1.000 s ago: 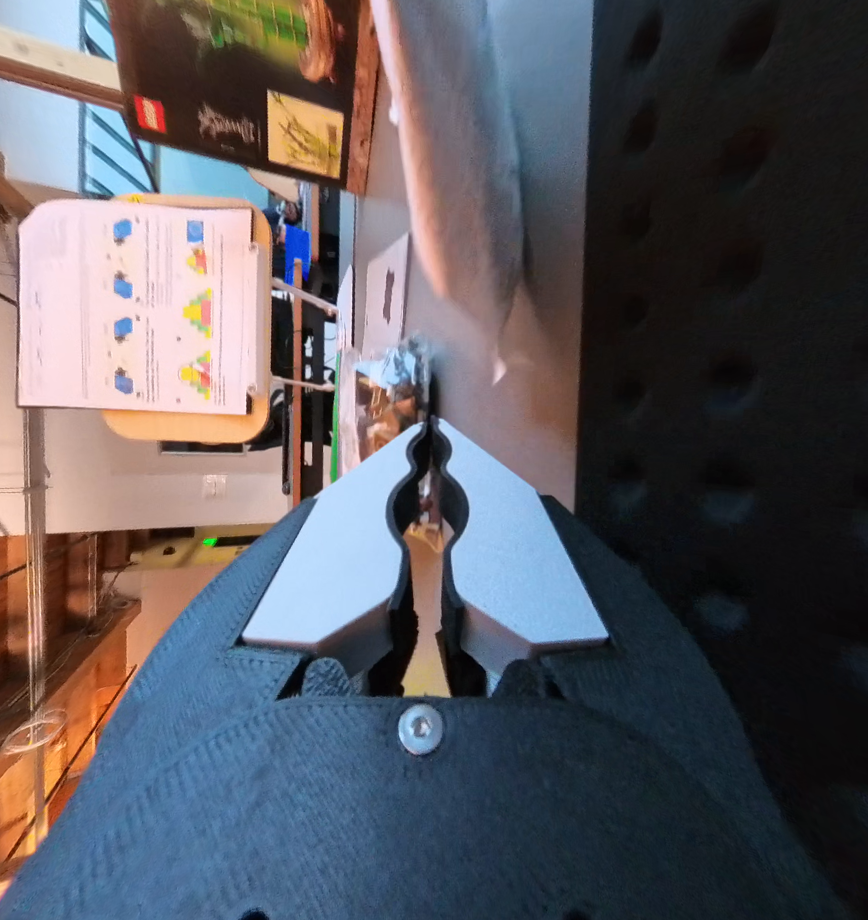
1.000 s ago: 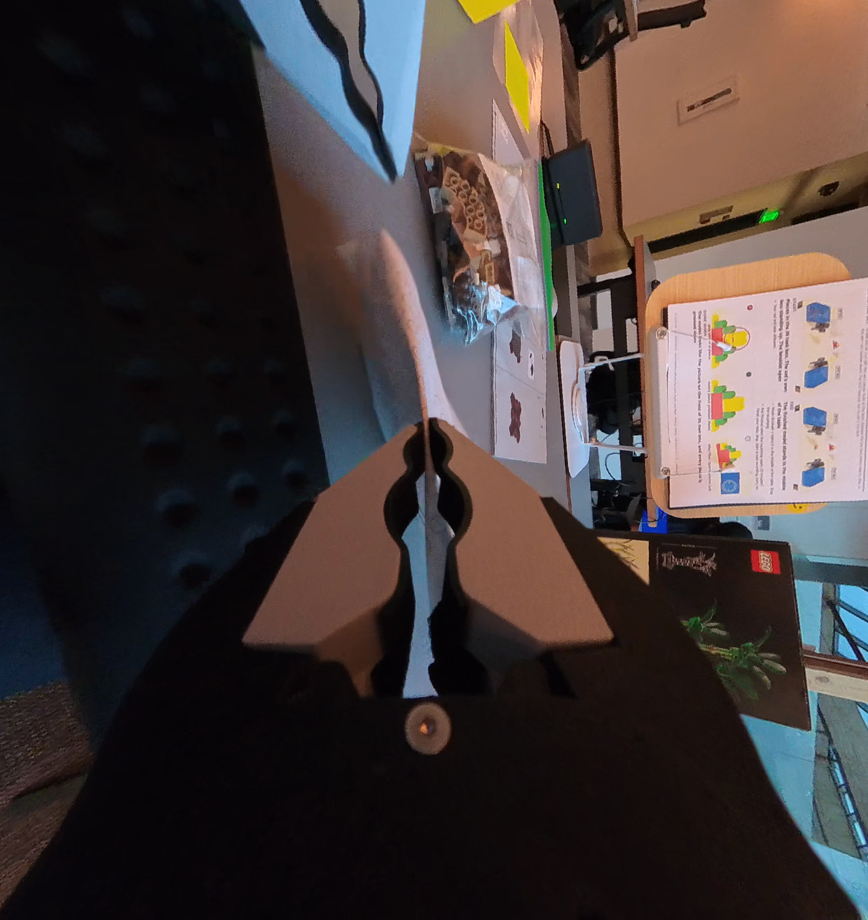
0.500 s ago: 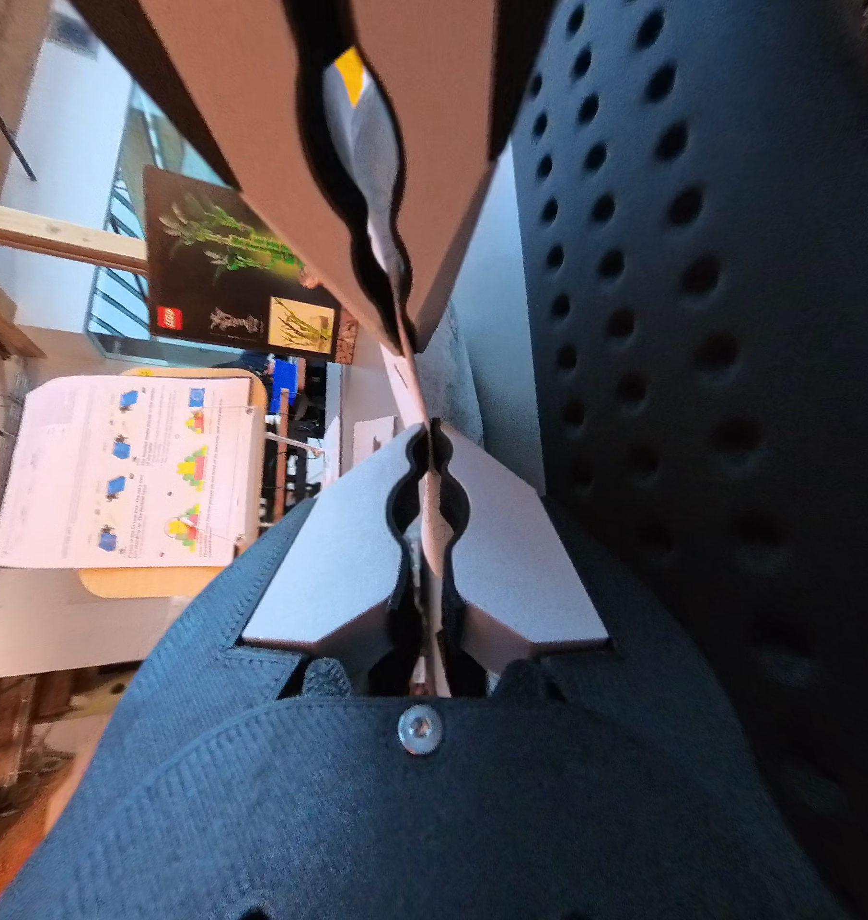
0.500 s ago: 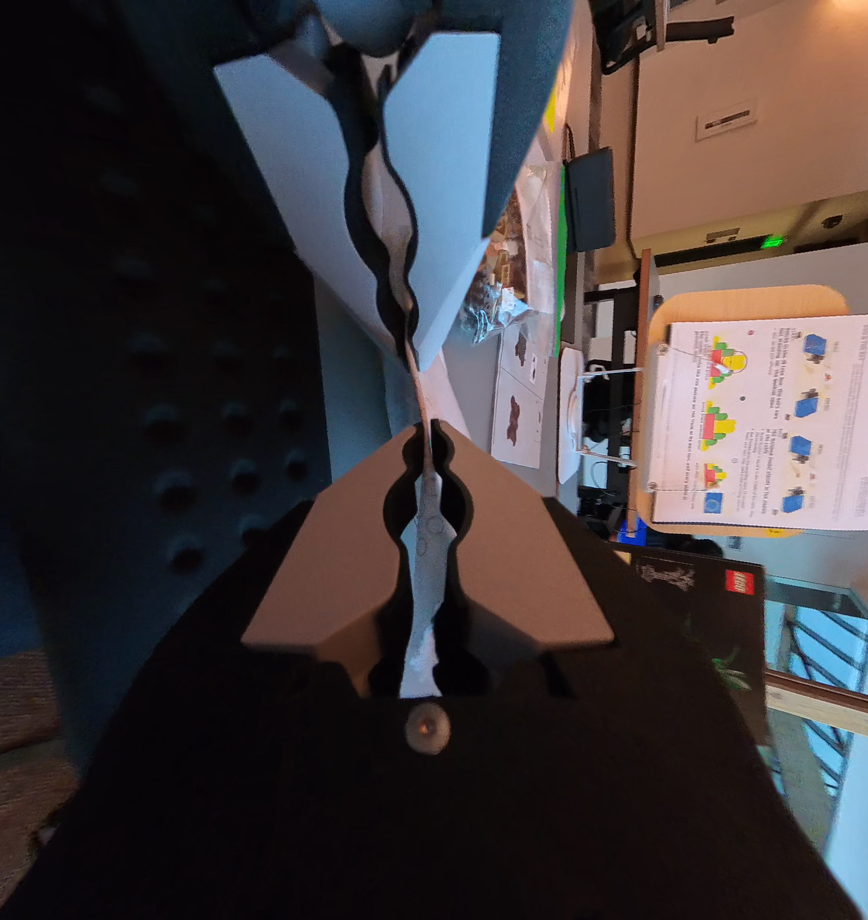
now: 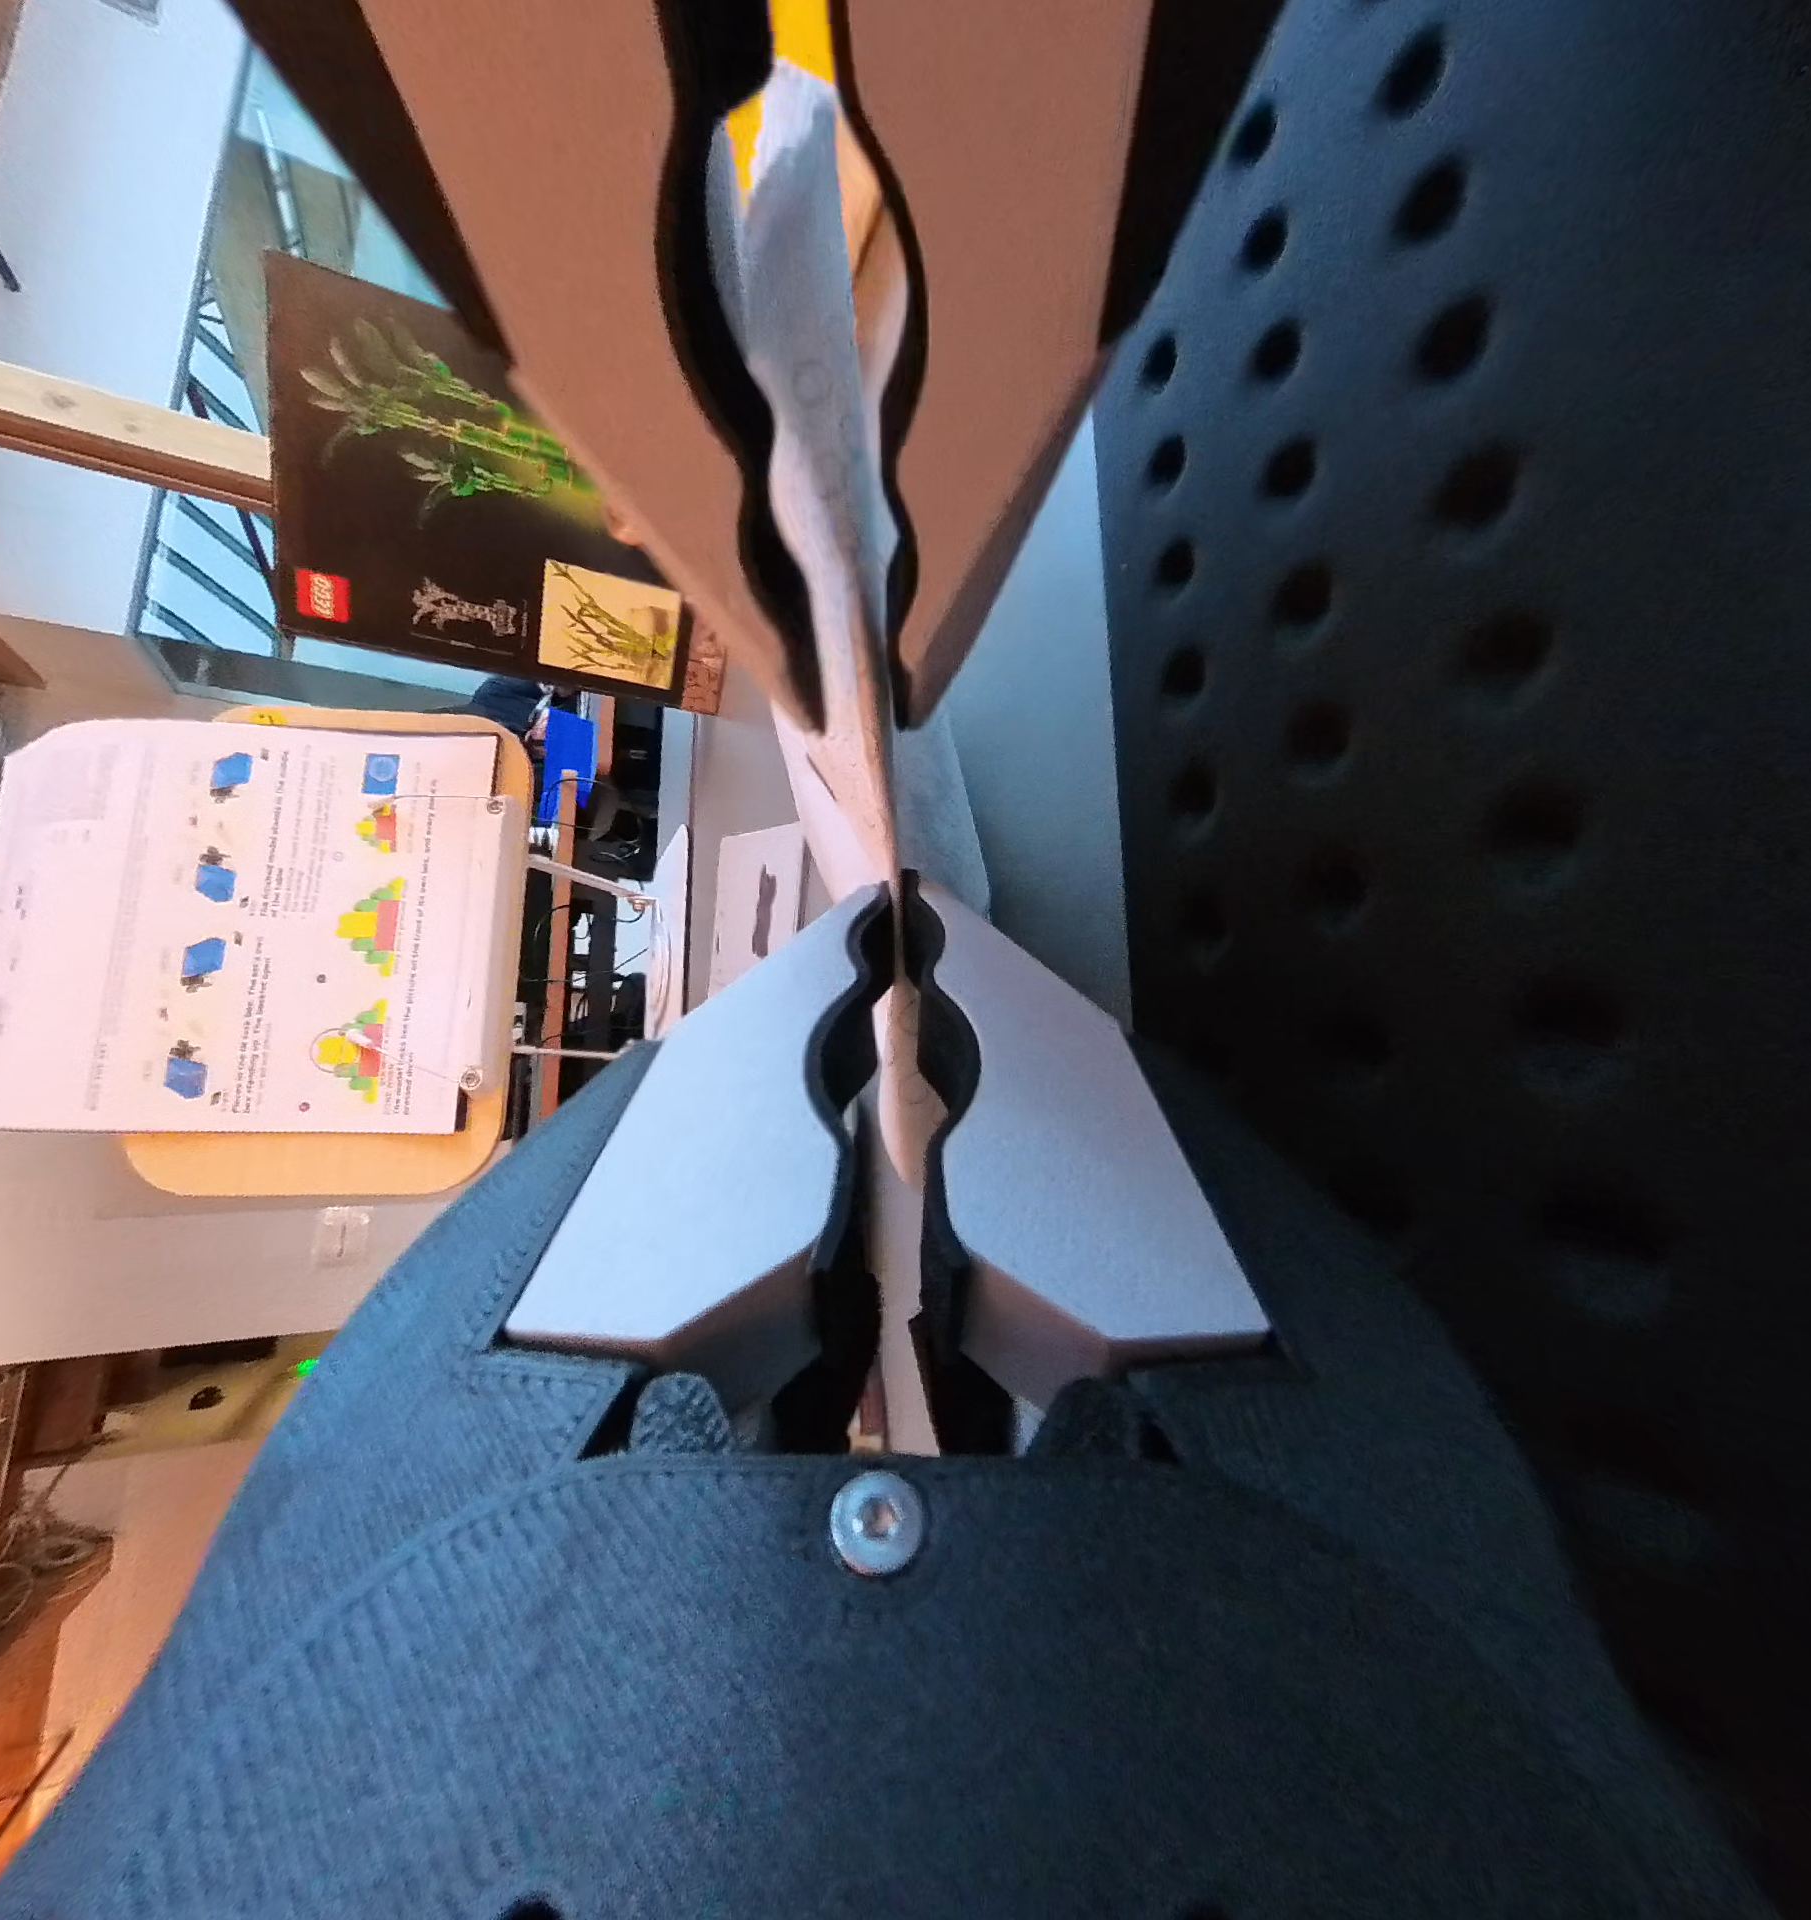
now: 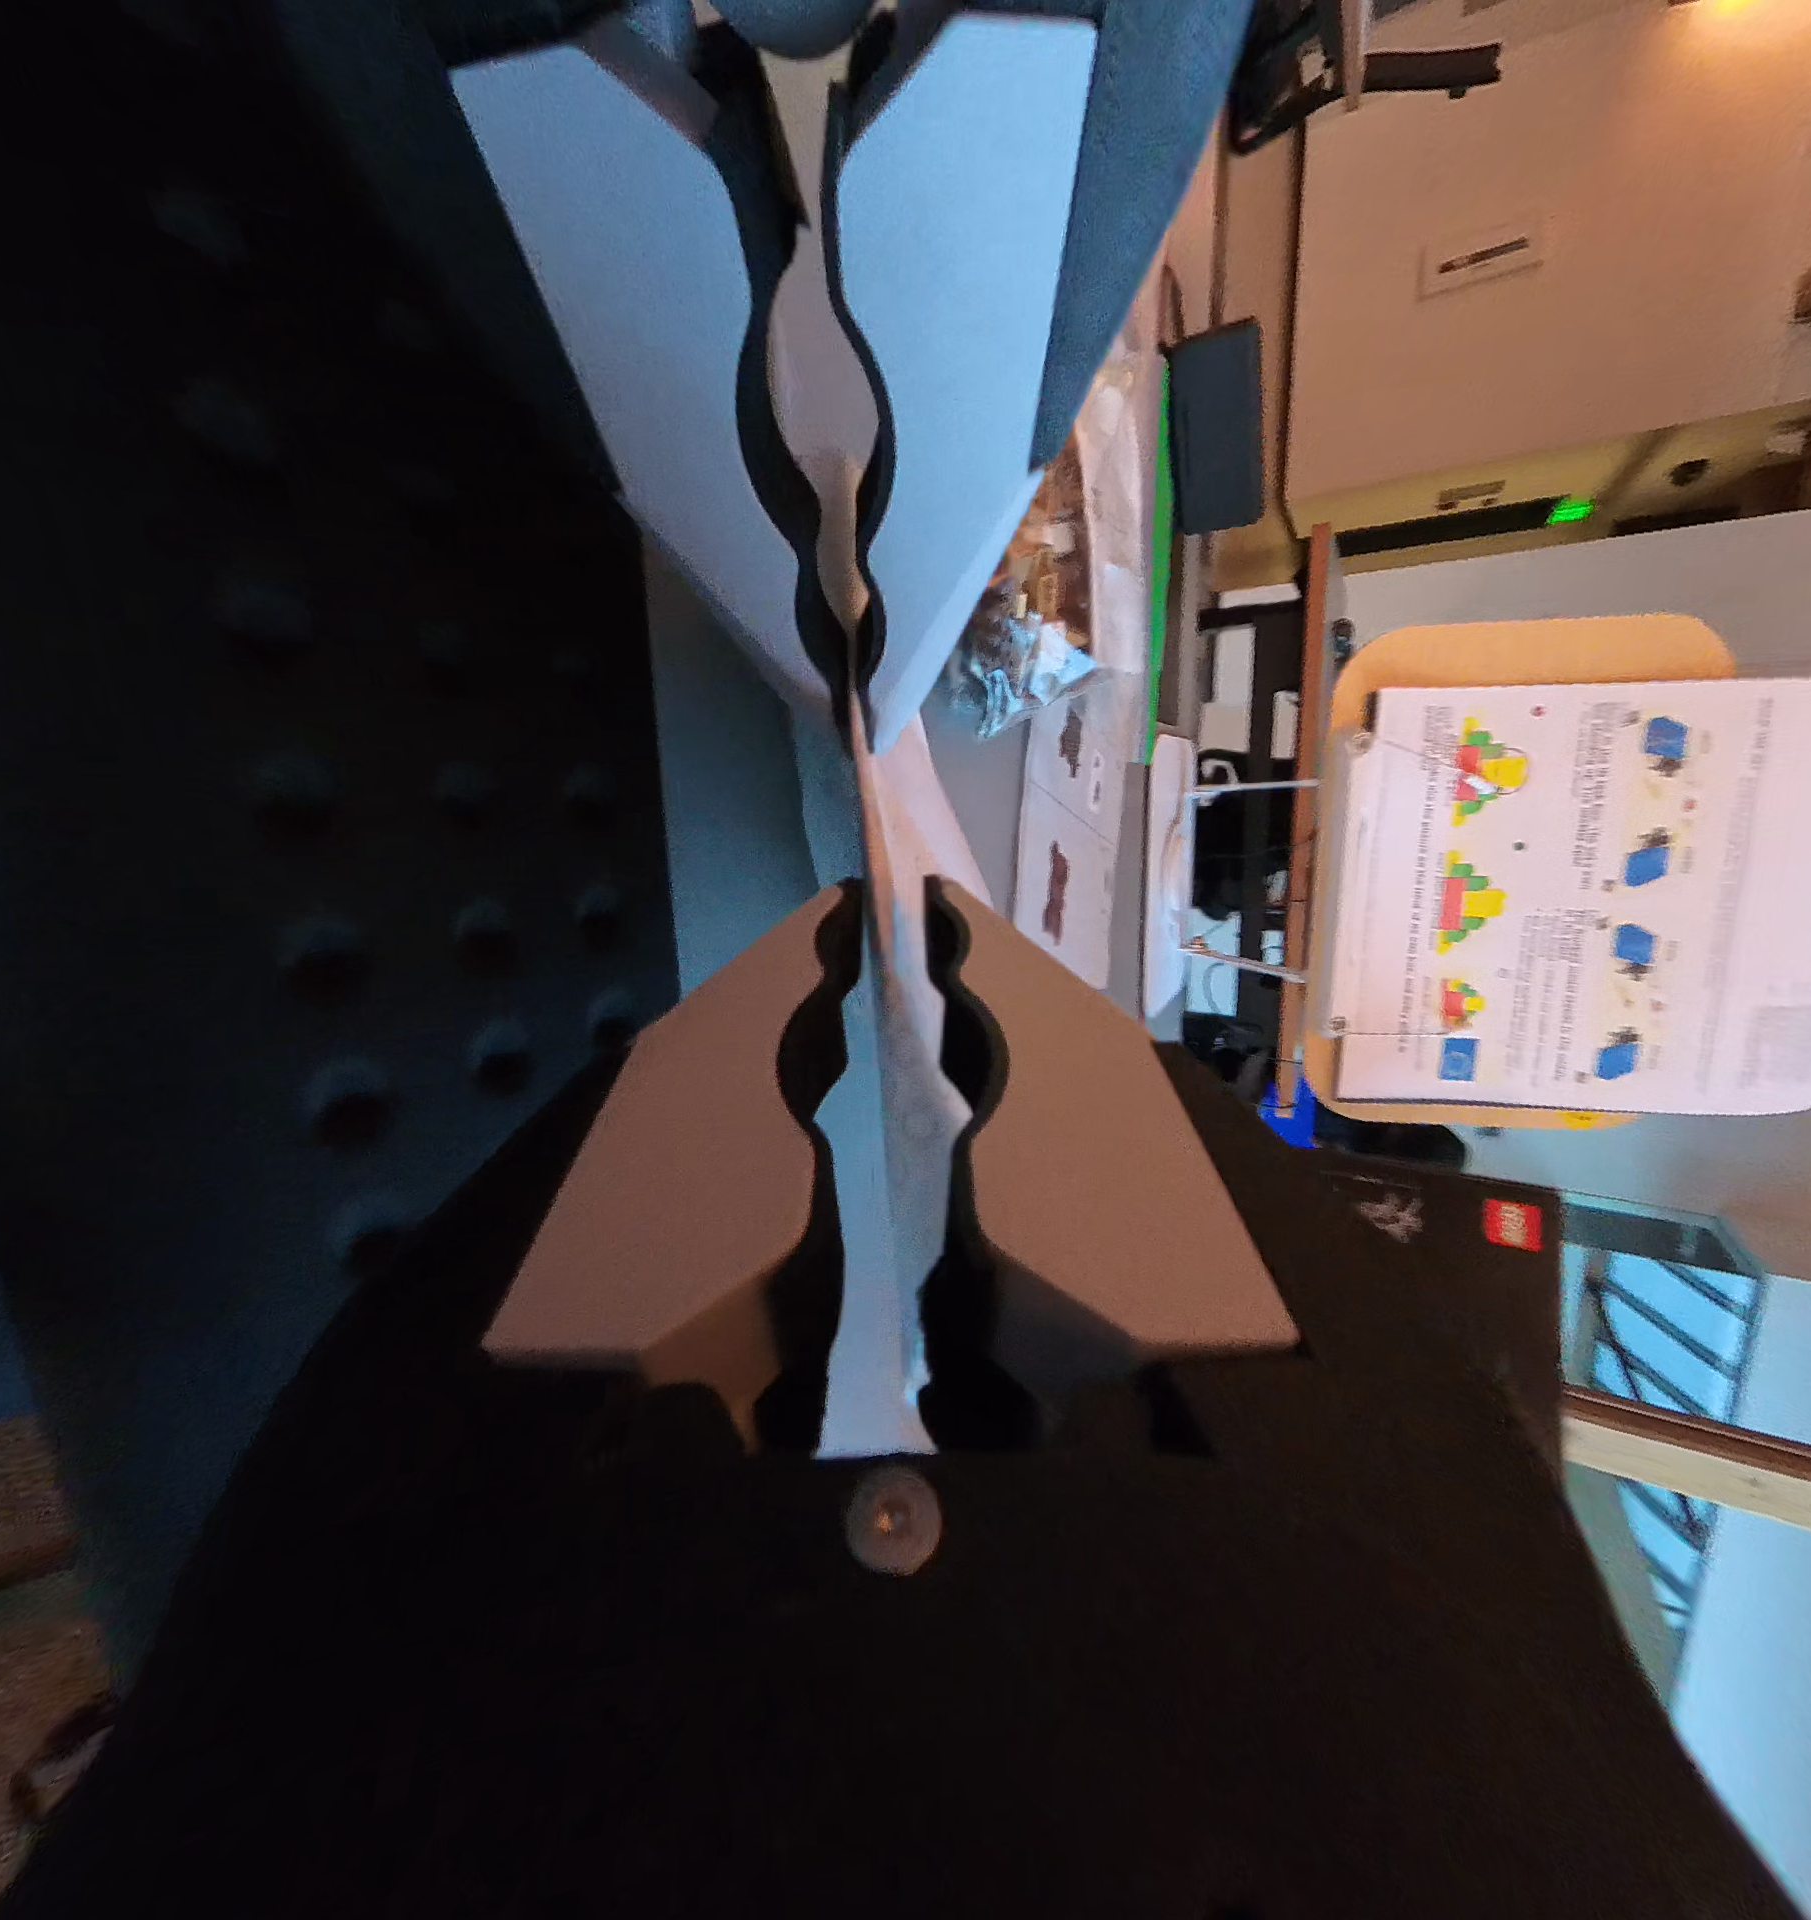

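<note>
We've got almost no room here. The left gripper (image 5: pixel 896 904) and right gripper (image 6: pixel 893 894) face each other tip to tip, both clamped on the same thin white bag (image 5: pixel 859 748), so the gap between them is just that strip. A black perforated panel (image 5: pixel 1483 831) walls off one whole side, close by both grippers. The other side opens onto the grey table (image 6: pixel 735 790), where a clear bag of brown pieces (image 6: pixel 1026 665) and printed sheets (image 6: pixel 1062 873) lie in the way.
</note>
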`<state>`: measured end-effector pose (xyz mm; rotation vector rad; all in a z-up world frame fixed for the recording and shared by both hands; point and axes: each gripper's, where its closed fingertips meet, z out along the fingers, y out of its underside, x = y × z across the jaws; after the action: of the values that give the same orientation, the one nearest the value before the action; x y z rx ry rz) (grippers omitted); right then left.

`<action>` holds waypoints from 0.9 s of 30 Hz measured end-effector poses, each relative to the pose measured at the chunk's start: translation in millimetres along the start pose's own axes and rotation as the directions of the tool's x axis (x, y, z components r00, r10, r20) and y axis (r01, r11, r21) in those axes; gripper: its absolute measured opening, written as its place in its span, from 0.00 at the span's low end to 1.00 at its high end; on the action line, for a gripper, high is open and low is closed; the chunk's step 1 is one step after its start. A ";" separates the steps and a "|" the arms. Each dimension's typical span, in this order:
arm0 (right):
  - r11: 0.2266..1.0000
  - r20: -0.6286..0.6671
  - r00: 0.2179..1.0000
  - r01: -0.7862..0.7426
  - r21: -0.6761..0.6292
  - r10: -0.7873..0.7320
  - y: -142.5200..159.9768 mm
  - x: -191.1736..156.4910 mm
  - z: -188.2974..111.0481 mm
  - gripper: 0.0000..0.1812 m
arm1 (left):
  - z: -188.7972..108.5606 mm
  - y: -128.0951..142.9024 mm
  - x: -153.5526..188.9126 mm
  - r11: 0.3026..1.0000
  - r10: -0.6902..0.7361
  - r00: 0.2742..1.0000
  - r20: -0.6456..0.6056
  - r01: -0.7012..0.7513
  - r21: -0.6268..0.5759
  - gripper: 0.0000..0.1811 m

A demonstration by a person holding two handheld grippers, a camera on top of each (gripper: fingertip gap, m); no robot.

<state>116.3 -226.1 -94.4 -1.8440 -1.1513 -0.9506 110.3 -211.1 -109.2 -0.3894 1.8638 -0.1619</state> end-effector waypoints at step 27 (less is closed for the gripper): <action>0.985 0.269 0.948 0.171 0.021 -0.170 47.4 -34.1 56.0 0.03 | 31.3 10.2 -2.0 0.887 -0.429 0.803 -0.413 0.462 -0.023 0.00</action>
<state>160.4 -204.6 -158.7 -1.9429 -1.4959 -0.8092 138.5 -198.3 -120.7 -0.7888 2.1369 -0.6842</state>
